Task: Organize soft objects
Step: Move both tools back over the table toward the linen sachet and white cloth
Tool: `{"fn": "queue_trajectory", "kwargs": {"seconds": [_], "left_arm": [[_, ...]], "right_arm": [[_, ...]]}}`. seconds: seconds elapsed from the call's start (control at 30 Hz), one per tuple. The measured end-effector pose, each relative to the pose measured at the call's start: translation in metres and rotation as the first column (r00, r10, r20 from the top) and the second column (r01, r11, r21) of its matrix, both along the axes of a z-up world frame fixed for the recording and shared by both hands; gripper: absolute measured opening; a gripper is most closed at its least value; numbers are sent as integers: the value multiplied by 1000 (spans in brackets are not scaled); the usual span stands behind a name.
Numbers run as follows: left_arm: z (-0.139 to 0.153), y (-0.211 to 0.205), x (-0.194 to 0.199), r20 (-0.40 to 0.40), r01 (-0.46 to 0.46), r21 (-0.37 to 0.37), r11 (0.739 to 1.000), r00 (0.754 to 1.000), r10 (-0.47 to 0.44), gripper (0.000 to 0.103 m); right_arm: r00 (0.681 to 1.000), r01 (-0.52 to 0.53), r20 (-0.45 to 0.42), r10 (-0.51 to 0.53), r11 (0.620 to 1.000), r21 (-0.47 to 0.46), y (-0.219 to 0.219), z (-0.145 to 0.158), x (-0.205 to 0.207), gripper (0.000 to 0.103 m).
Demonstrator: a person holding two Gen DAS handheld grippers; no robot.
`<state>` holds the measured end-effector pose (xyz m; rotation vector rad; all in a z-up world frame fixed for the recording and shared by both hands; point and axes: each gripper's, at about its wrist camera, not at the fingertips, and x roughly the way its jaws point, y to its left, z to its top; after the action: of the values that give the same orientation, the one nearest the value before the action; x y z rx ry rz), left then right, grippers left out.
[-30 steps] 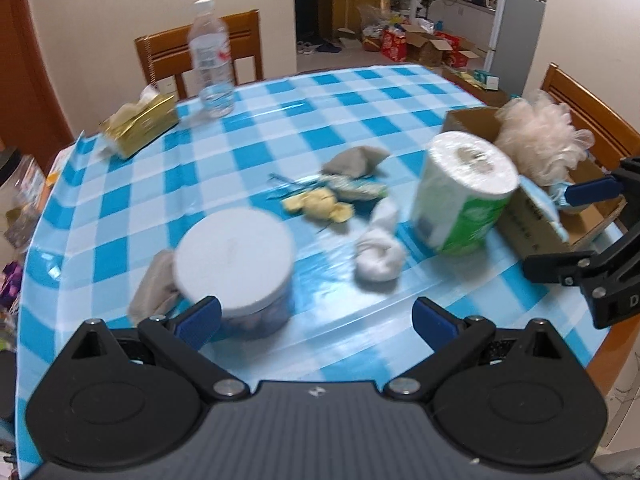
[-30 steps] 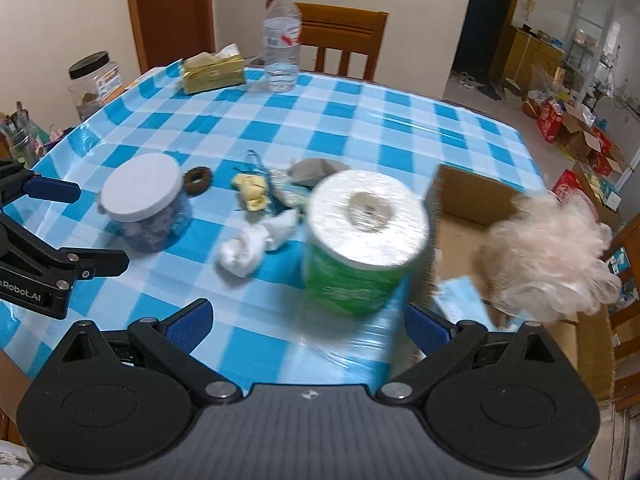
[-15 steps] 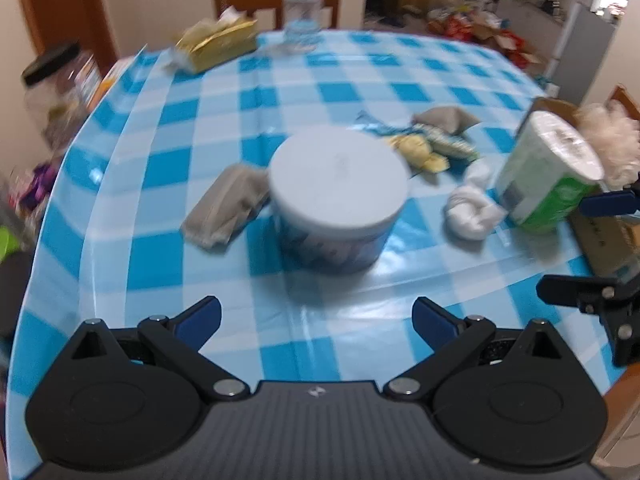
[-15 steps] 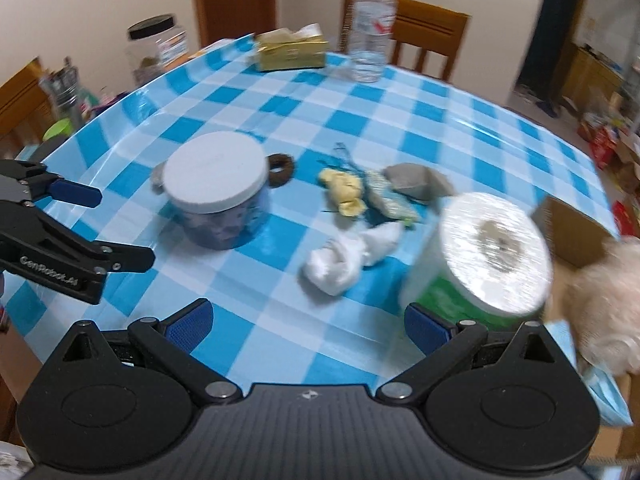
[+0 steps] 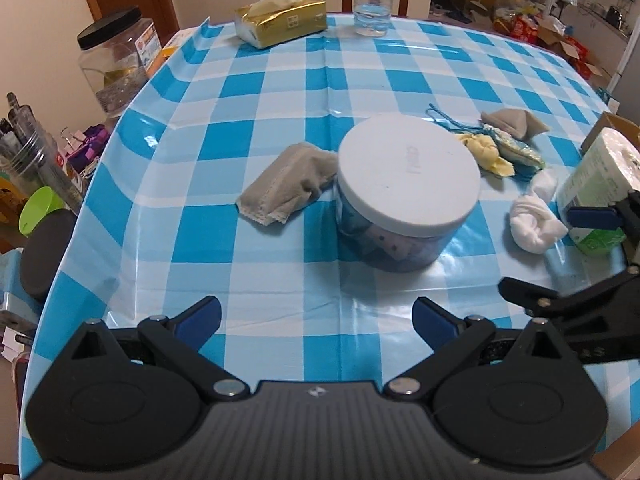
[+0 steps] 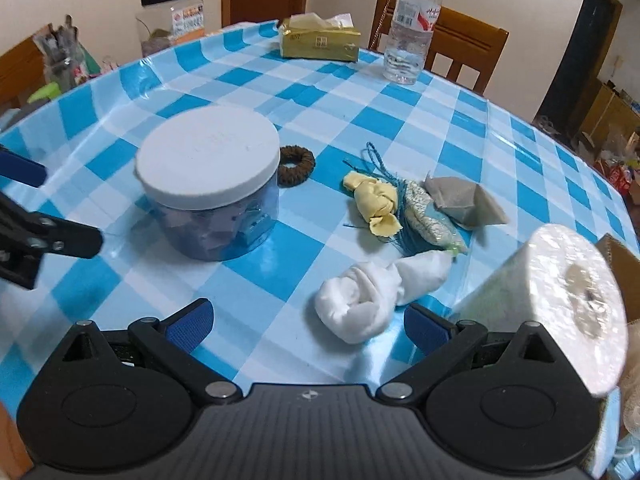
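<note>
Both grippers, left gripper (image 5: 316, 316) and right gripper (image 6: 306, 318), hang empty, jaws spread. White sock bundle (image 6: 374, 292) lies on tabletop (image 6: 360, 112) just ahead of right gripper: light, squashy, likely best pinched across its rolled middle.

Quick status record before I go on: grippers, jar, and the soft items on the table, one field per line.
left gripper: open, empty, facing the jar
right gripper: open, empty, just short of the white cloth
jar: upright, white lid on
grey cloth: touching the jar's left side in the left view
white cloth: loose on the table
yellow cloth: beside the patterned pouch
grey pouch: right of the patterned pouch
hair tie: behind the jar
paper roll: far right, by the cardboard box
</note>
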<state>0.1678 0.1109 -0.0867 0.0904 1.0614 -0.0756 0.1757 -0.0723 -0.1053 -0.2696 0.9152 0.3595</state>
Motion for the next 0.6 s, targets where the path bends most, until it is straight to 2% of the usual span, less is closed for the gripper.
{"fn": "queue_trajectory", "kwargs": {"seconds": [0.2,0.3,0.43,0.6], "left_arm": [[-8,6,10,-22,27,-7,1000,999,-27,101],[-9,9,17,-20,41,-5,999,999,-42,101],[-11,13,29,-21,68,-14,998,997,-68,101],[-18,15,46,-9,103,14,995,995,-103,101]], "right_arm": [[1000,21,5,-21,999,-38,13,-14,11,103],[1000,27,-11,-27,999,-23,15,-15,15,103],[999,-28,-27,29,998,49,15,-9,14,103],[999,8,-31,-7,1000,22,16,-14,17,103]]}}
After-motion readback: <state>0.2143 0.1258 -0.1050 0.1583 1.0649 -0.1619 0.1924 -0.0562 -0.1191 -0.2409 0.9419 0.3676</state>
